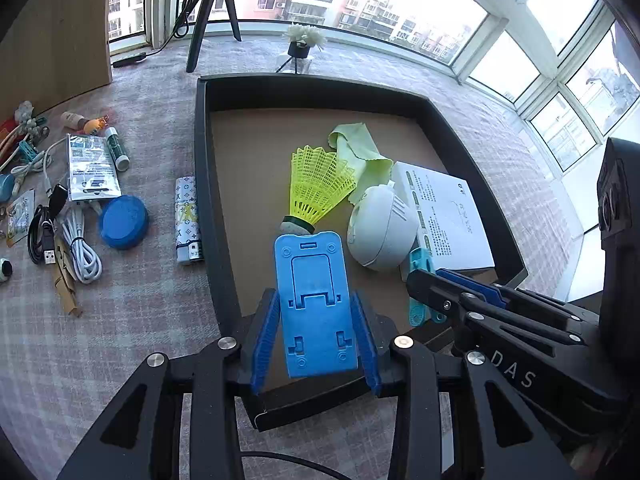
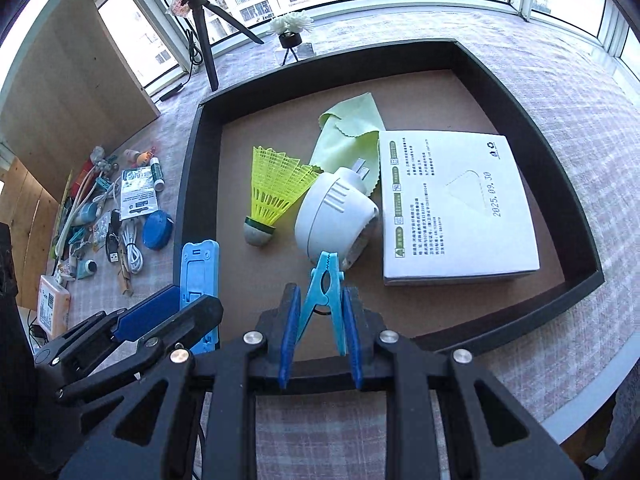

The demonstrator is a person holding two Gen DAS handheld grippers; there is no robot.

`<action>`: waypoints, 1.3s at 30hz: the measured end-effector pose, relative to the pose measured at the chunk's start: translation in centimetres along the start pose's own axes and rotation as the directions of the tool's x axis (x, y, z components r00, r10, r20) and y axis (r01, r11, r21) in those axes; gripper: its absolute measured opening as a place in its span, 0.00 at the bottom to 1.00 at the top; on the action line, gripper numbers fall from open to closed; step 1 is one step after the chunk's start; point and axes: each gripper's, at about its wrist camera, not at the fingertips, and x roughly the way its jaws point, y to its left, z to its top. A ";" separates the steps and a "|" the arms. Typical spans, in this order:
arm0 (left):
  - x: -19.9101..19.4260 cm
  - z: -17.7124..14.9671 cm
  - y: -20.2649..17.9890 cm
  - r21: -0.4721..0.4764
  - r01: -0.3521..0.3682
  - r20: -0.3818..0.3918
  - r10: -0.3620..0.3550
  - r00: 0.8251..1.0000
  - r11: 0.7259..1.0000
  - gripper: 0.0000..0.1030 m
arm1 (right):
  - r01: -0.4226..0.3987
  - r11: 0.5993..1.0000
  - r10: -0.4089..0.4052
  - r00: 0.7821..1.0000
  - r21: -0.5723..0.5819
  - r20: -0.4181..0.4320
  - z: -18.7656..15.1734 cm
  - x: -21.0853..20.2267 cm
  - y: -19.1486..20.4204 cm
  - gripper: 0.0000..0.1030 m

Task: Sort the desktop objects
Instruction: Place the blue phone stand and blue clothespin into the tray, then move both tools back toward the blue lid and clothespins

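My left gripper [image 1: 316, 336] is shut on a blue phone stand [image 1: 314, 304] and holds it over the near edge of the black tray [image 1: 202, 160]. My right gripper [image 2: 320, 328] is shut on a light blue clothespin [image 2: 323, 296], also above the tray's near edge, its tip close to a white dome-shaped plug [image 2: 334, 216]. In the tray lie a yellow shuttlecock [image 2: 272, 196], a pale green cloth [image 2: 348, 132] and a white box [image 2: 456, 200]. In the left wrist view the right gripper [image 1: 436, 280] comes in from the right with the clothespin [image 1: 420, 292].
Left of the tray lie loose items on the checked cloth: a blue round lid [image 1: 123, 222], a patterned lighter [image 1: 187, 220], white and black cables [image 1: 82, 252], a packet [image 1: 91, 168], a glue stick [image 1: 117, 148]. A tripod [image 1: 212, 8] and flower pot [image 1: 302, 42] stand behind.
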 end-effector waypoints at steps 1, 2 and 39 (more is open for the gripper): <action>0.0 0.1 0.1 -0.013 0.001 -0.004 -0.001 1.000 1.000 0.38 | 0.005 1.000 -0.005 1.000 0.007 -0.006 0.0 -0.1 -0.3 0.27; -0.1 0.1 0.4 -0.034 0.001 -0.005 -0.001 1.000 0.999 0.44 | 0.000 1.000 0.000 1.000 0.019 -0.002 0.2 -0.2 -0.6 0.30; -5.0 0.6 24.2 -0.366 -0.198 -0.023 0.204 0.979 0.909 0.42 | -0.228 0.918 0.202 0.973 -0.324 -0.114 4.7 3.8 19.6 0.44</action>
